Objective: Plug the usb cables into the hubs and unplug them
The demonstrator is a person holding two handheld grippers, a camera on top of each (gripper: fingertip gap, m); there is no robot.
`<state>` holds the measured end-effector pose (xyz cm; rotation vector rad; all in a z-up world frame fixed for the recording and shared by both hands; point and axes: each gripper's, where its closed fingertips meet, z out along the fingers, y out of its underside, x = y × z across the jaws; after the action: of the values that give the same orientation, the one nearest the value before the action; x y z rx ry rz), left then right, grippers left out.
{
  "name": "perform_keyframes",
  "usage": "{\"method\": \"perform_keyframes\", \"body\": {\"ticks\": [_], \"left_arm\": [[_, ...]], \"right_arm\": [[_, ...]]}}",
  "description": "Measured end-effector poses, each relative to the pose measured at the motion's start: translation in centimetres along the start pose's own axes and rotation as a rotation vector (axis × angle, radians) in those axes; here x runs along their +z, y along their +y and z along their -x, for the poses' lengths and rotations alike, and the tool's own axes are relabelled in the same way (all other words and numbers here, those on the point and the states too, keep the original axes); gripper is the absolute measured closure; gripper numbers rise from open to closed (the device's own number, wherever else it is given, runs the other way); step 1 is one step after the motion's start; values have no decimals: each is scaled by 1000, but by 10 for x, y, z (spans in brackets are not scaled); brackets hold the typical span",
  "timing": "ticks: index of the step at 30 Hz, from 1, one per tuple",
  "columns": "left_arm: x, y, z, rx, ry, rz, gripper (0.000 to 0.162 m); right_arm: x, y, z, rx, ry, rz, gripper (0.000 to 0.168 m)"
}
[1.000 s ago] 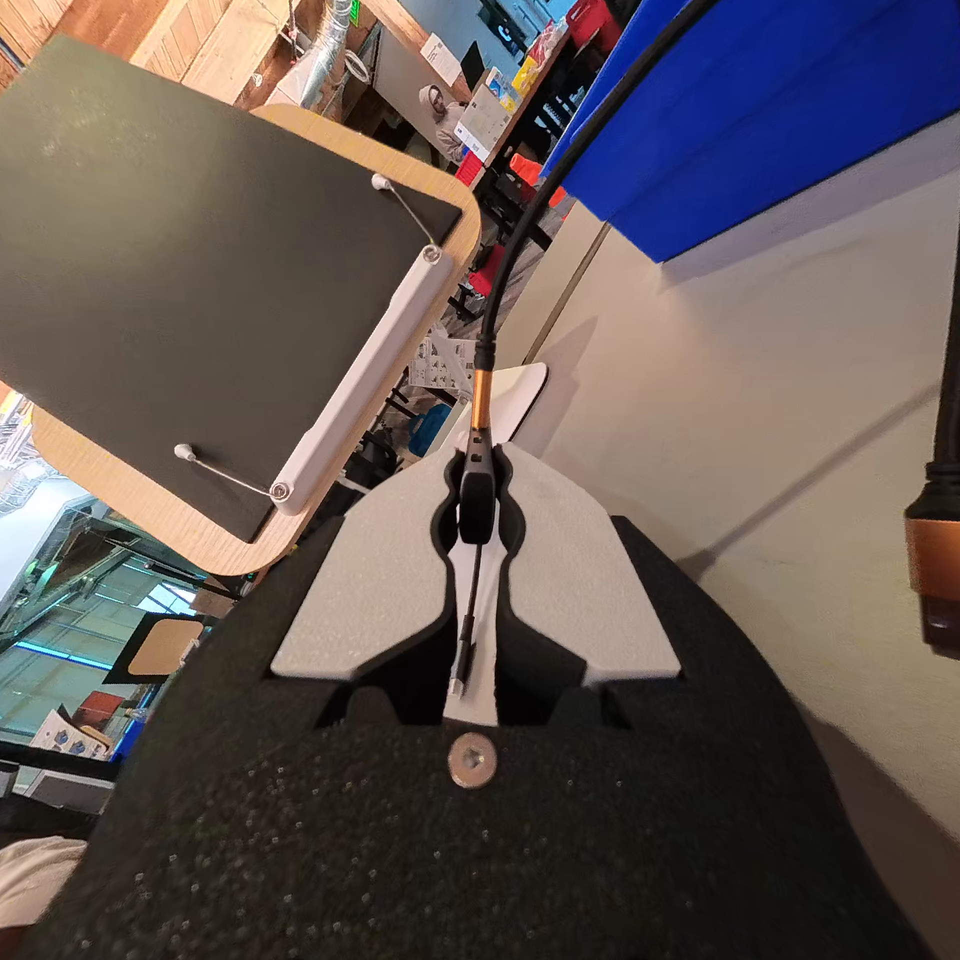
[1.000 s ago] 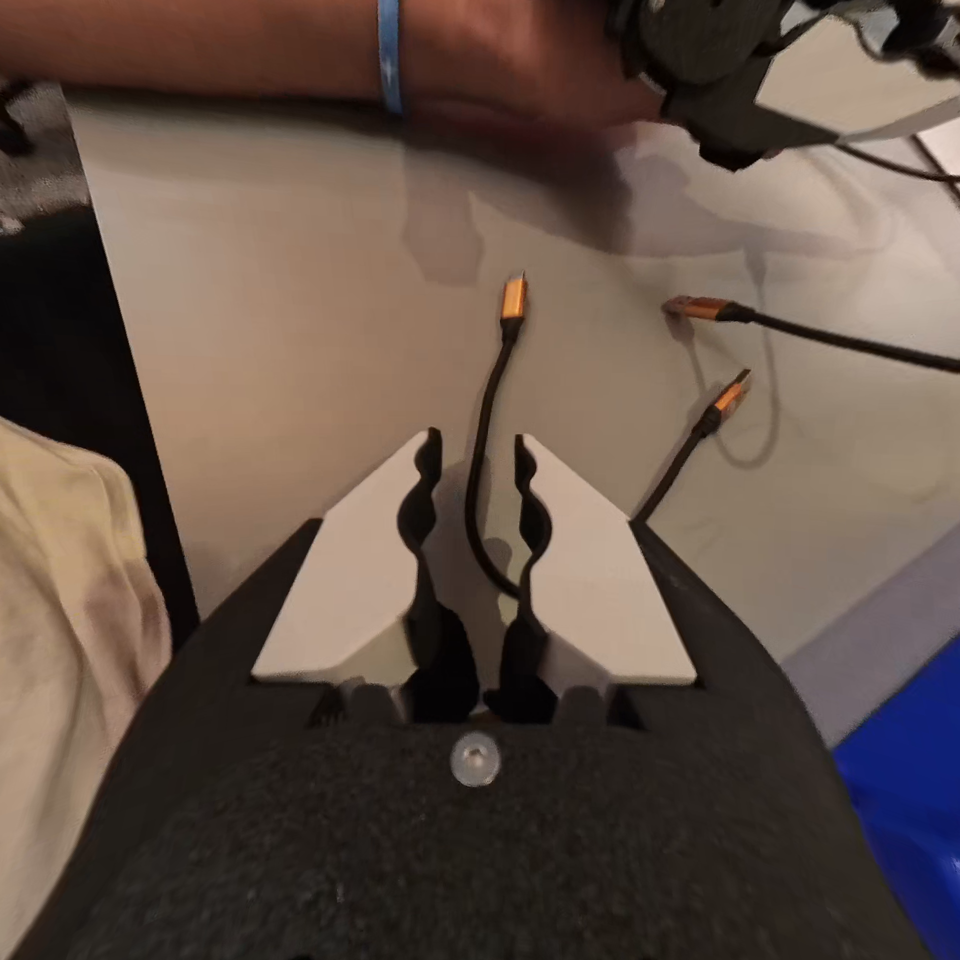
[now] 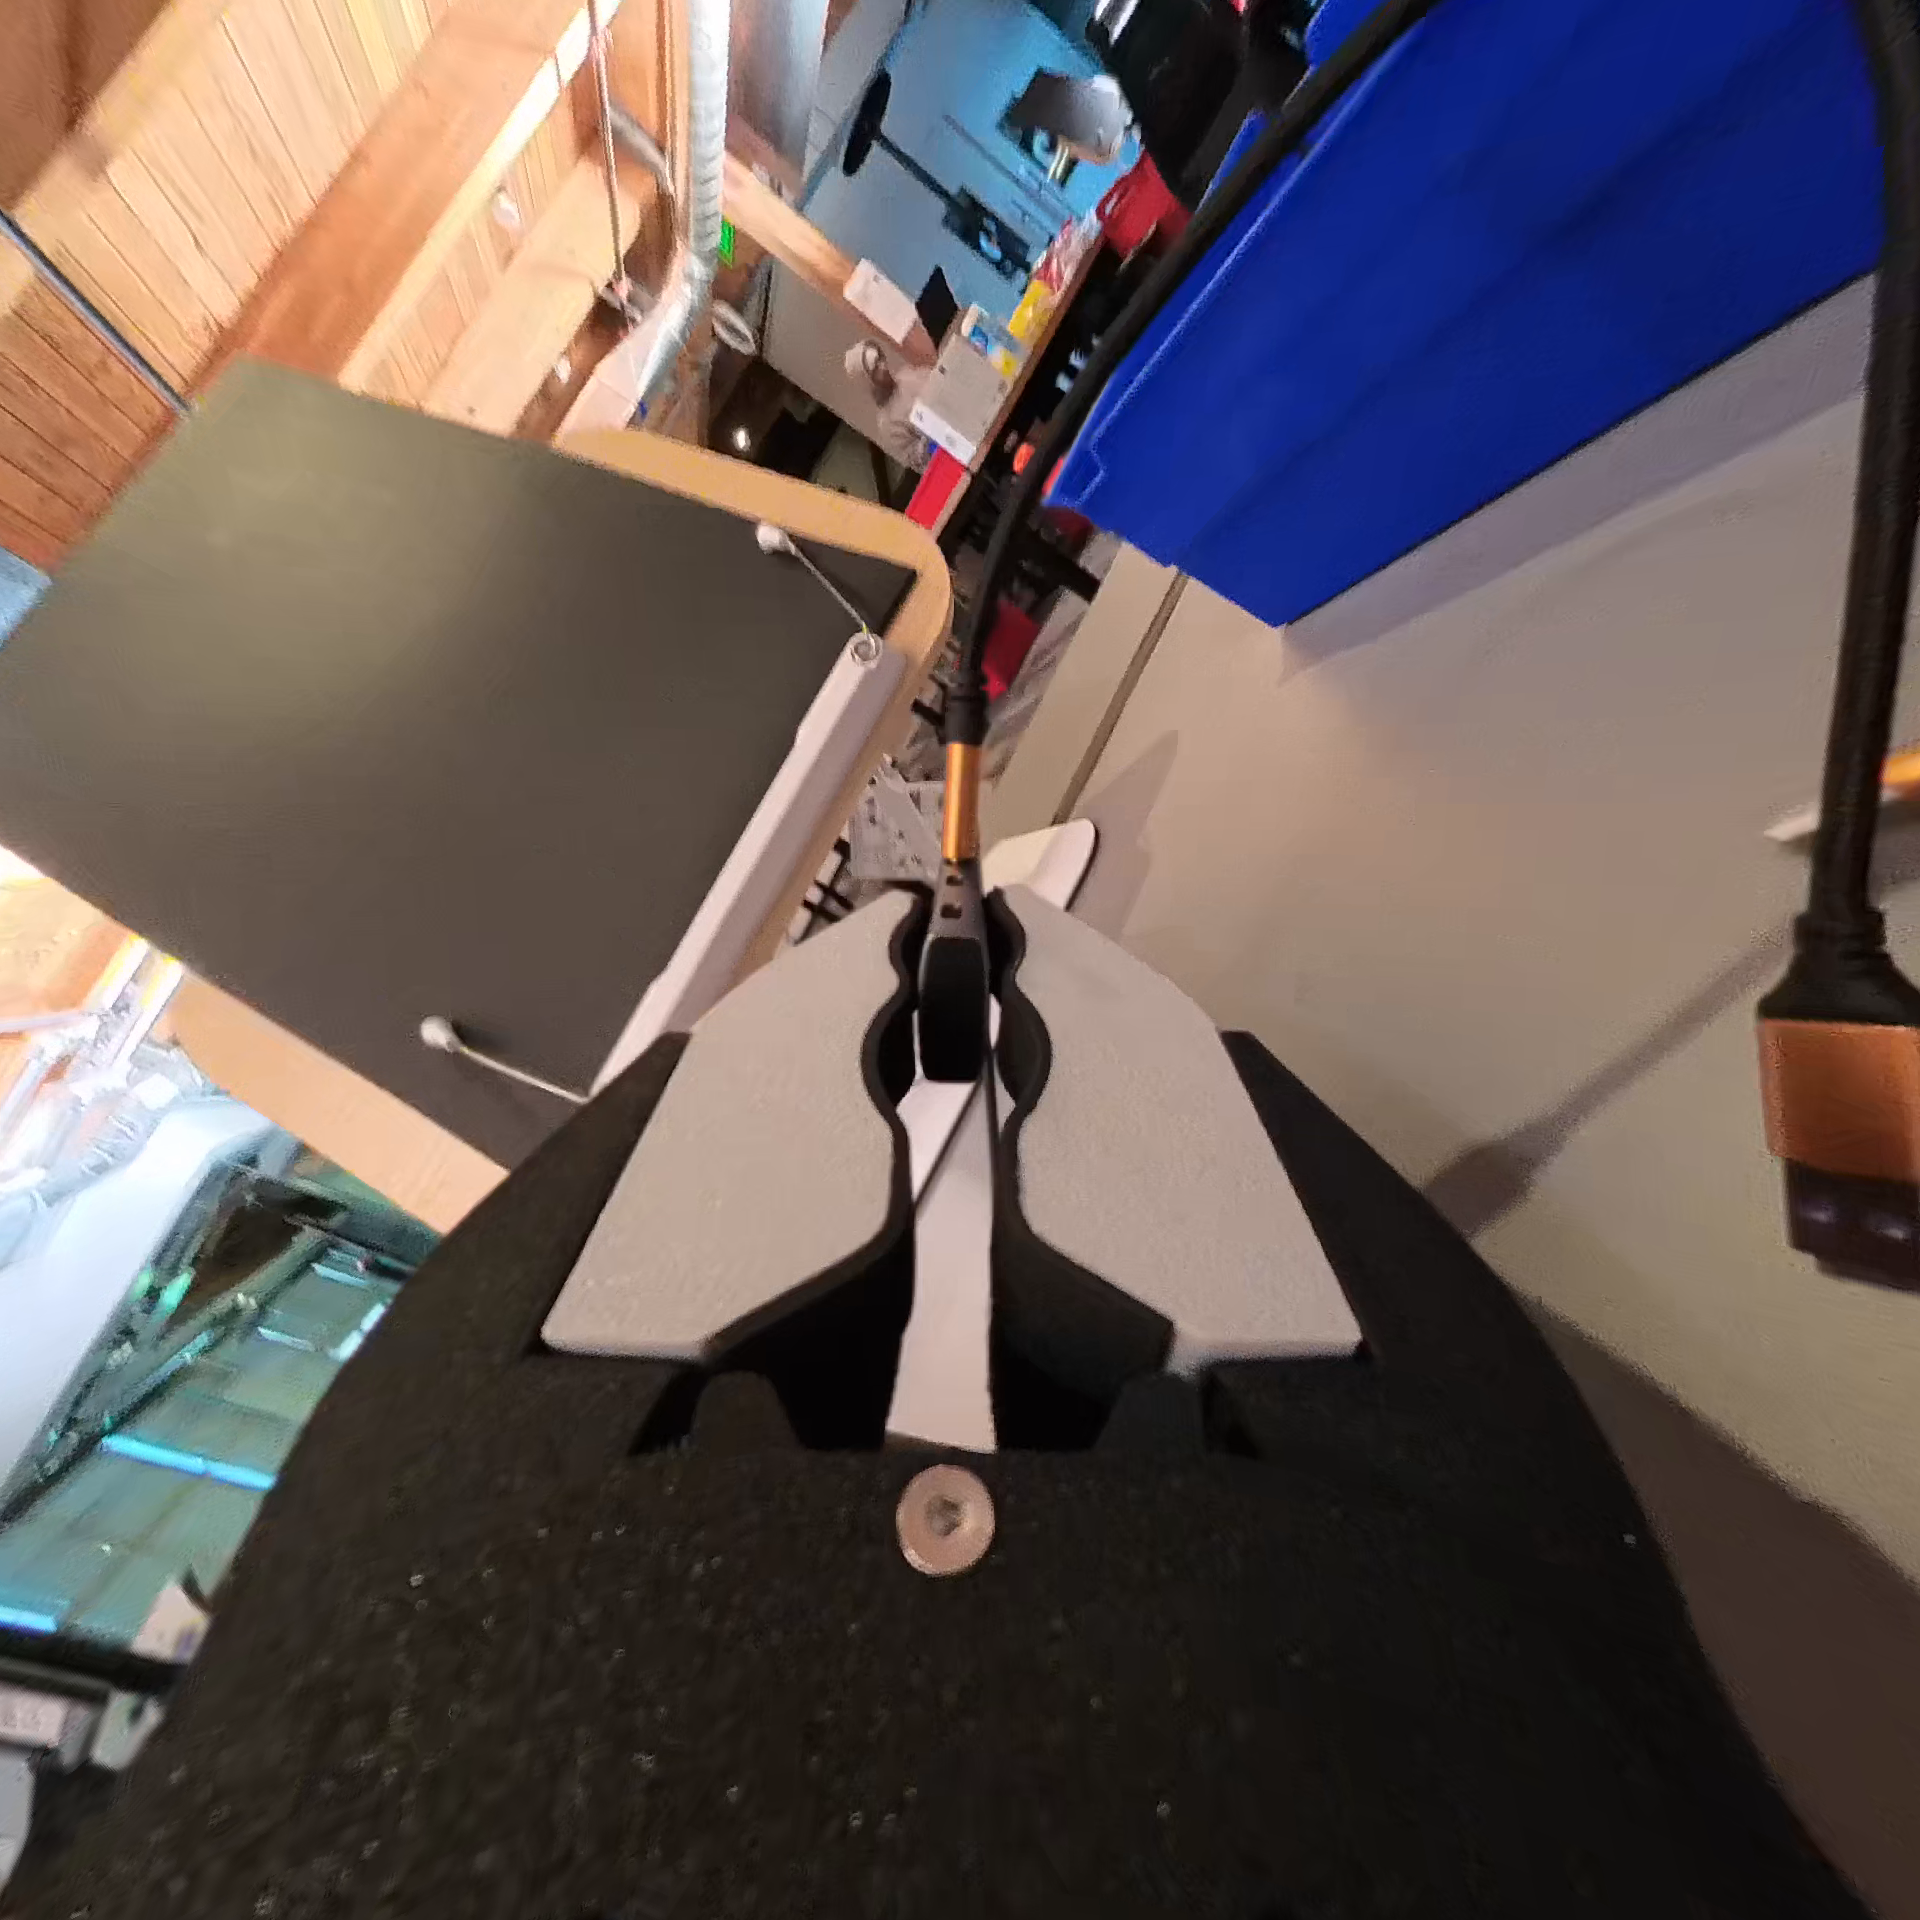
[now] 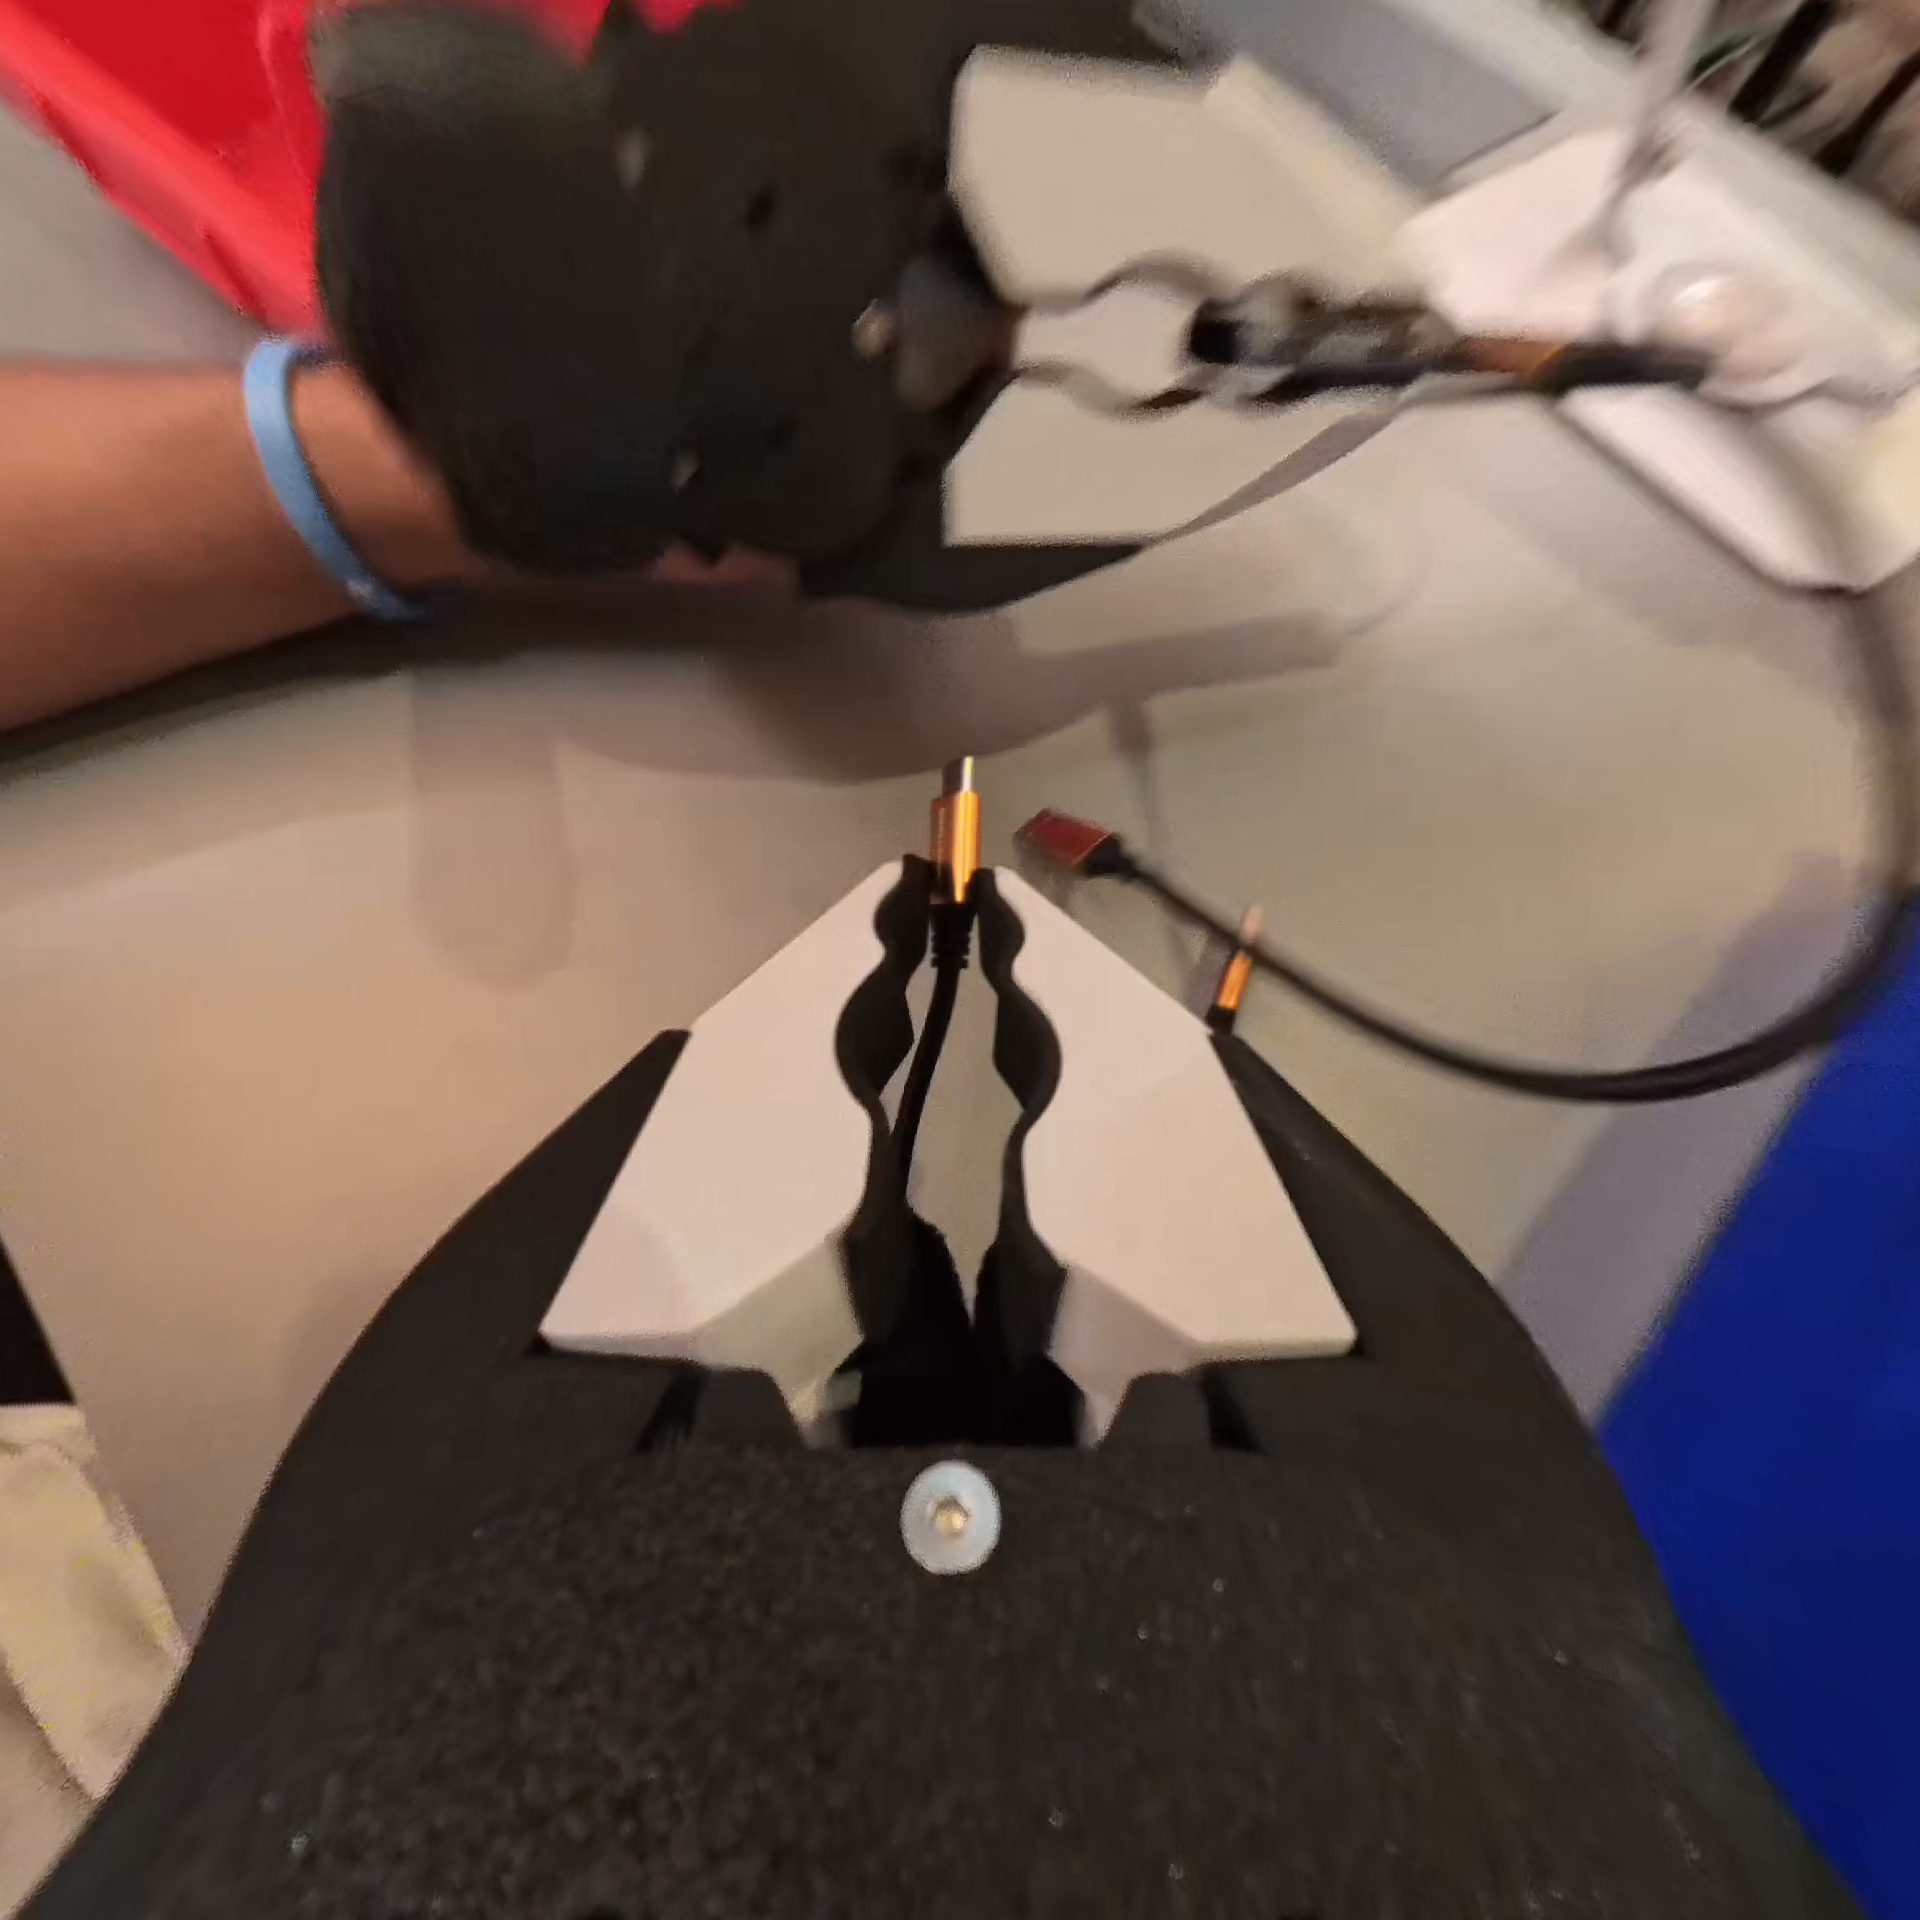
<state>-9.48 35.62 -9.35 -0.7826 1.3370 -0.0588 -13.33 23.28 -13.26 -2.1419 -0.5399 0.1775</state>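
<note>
Grey desk [image 4: 312, 1039]: left gripper [image 3: 954, 914] is clamped on a black adapter [image 3: 951, 997]; right gripper [image 4: 951, 888] is closed on an orange-tipped cable [image 4: 954, 842].

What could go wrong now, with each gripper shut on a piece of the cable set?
1. The right gripper pinches the orange plug only at its rear end, near the fingertips, so it might twist or slip out.
2. The left gripper clamps a small black adapter whose black cable curves away; a pull on it could tug the adapter loose.
3. Loose plugs lie beside the right gripper on the table and might snag.
</note>
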Motion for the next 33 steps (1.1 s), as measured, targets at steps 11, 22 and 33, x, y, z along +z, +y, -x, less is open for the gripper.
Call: {"method": "perform_keyframes", "body": {"ticks": [11, 22, 33], "left_arm": [[-11, -33, -19, 152, 45, -157, 152], [-15, -45, -18, 288, -33, -208, 152], [-1, -2, -2, 197, -66, 4, 152]], "right_arm": [[5, -37, -39, 174, -182, 141, 162], [-2, -40, -29, 404, -541, 253, 164], [7, 27, 23, -115, -560, 401, 164]]}}
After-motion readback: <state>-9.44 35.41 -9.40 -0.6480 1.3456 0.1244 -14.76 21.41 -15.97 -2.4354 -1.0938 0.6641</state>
